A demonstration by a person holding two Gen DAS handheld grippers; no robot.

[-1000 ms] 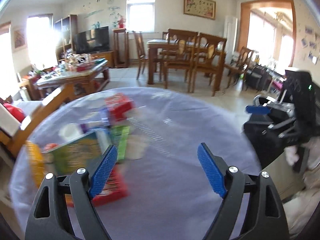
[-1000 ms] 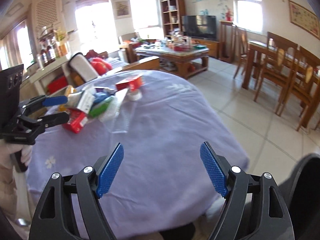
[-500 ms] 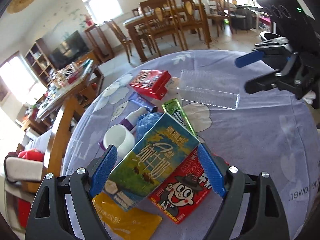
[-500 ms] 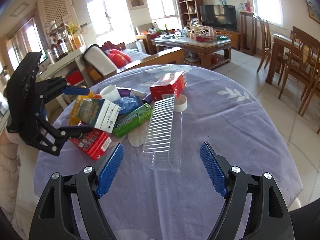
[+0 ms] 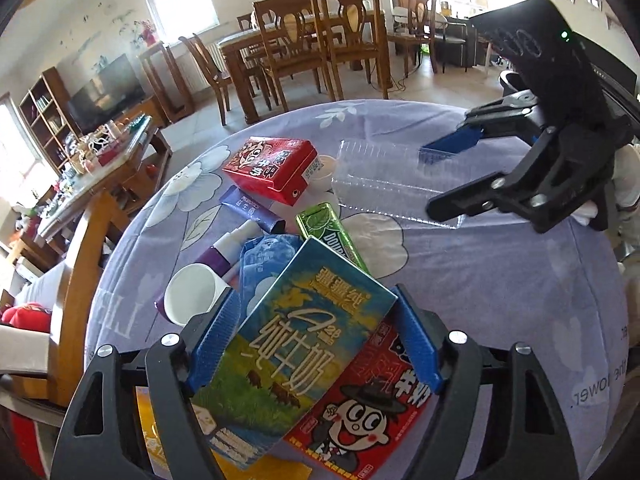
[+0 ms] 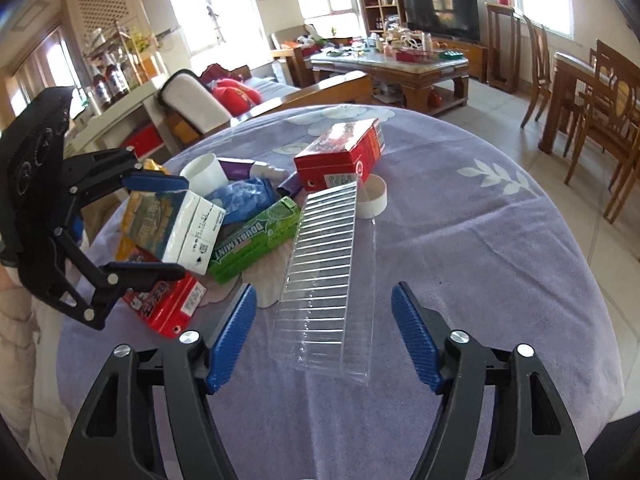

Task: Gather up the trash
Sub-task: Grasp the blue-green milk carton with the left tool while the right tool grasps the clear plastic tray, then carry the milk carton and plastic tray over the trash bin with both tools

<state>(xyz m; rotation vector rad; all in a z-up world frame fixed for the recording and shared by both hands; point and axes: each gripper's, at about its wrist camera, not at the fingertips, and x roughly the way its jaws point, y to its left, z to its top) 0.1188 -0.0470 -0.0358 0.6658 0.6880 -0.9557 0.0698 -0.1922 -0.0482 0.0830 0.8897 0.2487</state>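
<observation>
Milk carton sits clamped between the left gripper jaws, atop the red snack box on the bench. Right gripper jaws gape wide around the clear plastic tray, which holds nothing.

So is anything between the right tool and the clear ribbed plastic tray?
Nothing visible. The open right tool faces the near end of the clear ribbed plastic tray, with only bare purple tablecloth around that end.
</observation>
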